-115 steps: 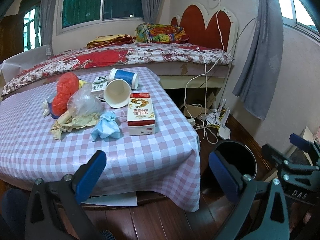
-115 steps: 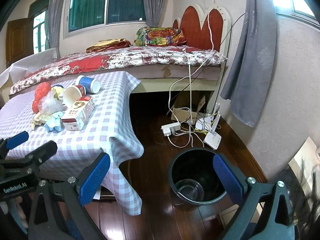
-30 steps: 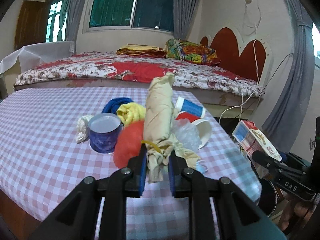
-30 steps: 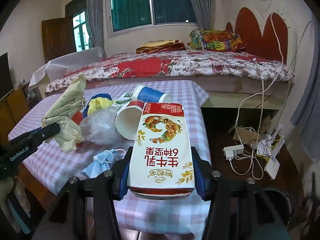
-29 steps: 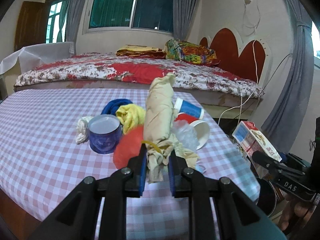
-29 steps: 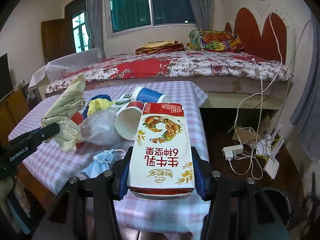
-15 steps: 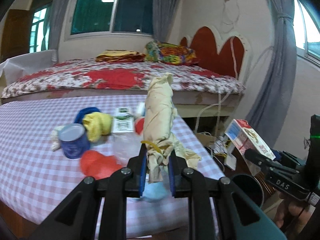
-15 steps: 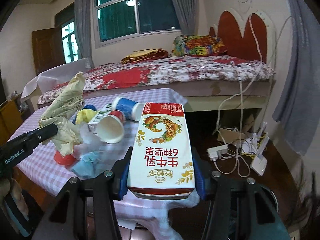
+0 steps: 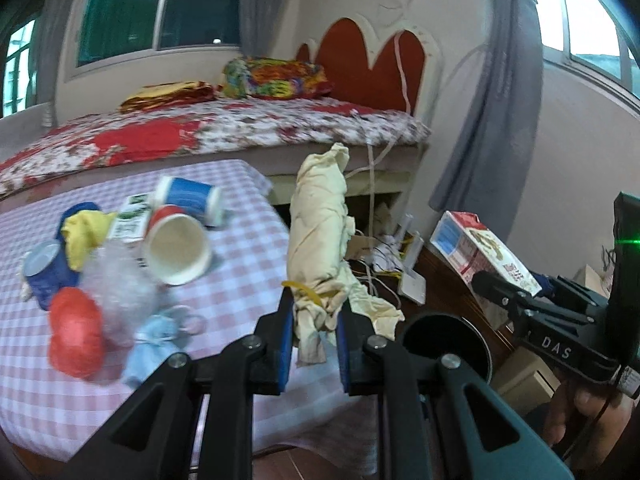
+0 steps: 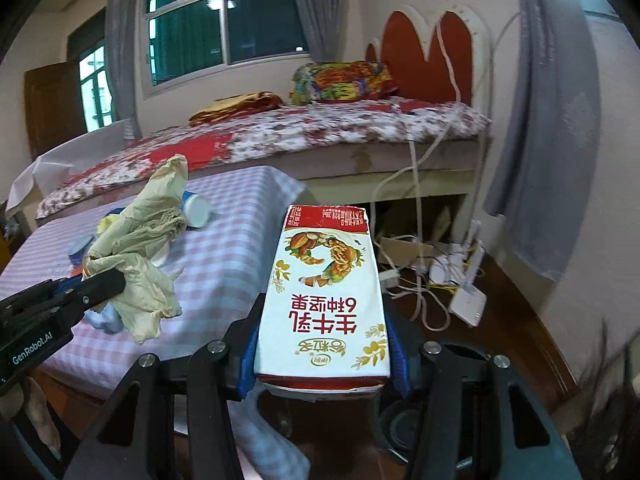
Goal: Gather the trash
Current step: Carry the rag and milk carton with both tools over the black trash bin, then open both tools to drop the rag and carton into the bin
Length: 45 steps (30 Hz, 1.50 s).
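Note:
My left gripper (image 9: 313,322) is shut on a crumpled cream paper bag (image 9: 320,232), held upright over the table's right edge. In the right wrist view the same paper bag (image 10: 144,236) hangs from the left gripper (image 10: 102,282) at the left. My right gripper (image 10: 322,344) is shut on a red-and-white milk carton (image 10: 326,292), lifted off the table. The carton (image 9: 482,256) shows at the right of the left wrist view, above the black trash bin (image 9: 444,344) on the floor. The bin's rim (image 10: 464,354) peeks out behind the right gripper.
On the checked tablecloth (image 9: 240,280) lie two paper cups (image 9: 176,246), a blue can (image 9: 42,276), a red bag (image 9: 74,332), clear plastic (image 9: 120,284), a blue mask (image 9: 154,340) and a yellow cloth (image 9: 86,234). Cables and a router (image 10: 466,304) lie by the bed (image 10: 320,132).
Both grippers have swung right, away from the table toward the bin, still gripping the paper bag and the carton. The trash pile has slid to the left of both views.

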{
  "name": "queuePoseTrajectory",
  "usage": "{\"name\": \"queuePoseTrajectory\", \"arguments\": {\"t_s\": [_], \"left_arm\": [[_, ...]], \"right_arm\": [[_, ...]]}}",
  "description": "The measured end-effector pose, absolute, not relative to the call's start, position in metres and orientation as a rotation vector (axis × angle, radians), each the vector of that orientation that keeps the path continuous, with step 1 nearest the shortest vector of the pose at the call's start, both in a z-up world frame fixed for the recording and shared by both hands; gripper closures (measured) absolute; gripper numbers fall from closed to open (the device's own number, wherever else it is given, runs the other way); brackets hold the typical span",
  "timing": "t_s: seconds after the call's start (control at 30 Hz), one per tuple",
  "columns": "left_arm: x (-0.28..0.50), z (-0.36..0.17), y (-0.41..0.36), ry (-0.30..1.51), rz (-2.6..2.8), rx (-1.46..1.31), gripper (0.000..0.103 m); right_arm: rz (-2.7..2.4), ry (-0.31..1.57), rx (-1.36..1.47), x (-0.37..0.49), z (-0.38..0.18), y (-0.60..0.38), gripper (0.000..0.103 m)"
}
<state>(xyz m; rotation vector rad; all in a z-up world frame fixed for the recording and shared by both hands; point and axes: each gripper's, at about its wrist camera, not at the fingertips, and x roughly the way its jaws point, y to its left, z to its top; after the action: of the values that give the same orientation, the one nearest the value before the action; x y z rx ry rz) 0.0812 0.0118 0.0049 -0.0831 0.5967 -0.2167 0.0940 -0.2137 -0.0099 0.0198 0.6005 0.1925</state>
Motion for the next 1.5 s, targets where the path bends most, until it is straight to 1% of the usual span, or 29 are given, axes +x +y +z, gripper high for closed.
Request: {"name": "queuePoseTrajectory", "arguments": {"t_s": [0.27,0.63,0.93,1.17,1.4,1.47,1.5], "left_arm": [[0.086,-0.005,-0.035,0.637,-0.317,-0.045,0.083],[0.092,-0.032,-0.098,0.729,-0.449,0.027,0.083],[0.101,-0.067,-0.143,0.846,-0.537,0.110,0.083],[0.116,-0.101,-0.175,0.957,-0.590,0.189,0.083],[0.141,-0.122,-0.197,1.064,-0.623,0.217,0.082],[0.147,-0.130,-0.203,1.099,-0.649,0.225,0.078],[0.150,-0.135,-0.206,1.124,-0.654,0.236,0.062]], "right_arm": [[0.102,0.631,0.024,0.090,-0.021,-0.256,0.049],[-0.015,0.693,0.037,0.083,-0.045,-0.319,0.049],[-0.016,0.811,0.053,0.090,-0.086,-0.357,0.049],[0.042,0.901,-0.013,0.103,-0.120,-0.367,0.049],[0.078,1.003,-0.034,0.125,-0.156,-0.380,0.048],[0.115,1.046,-0.025,0.133,-0.168,-0.383,0.048],[0.117,1.063,-0.038,0.137,-0.173,-0.383,0.046]]}}
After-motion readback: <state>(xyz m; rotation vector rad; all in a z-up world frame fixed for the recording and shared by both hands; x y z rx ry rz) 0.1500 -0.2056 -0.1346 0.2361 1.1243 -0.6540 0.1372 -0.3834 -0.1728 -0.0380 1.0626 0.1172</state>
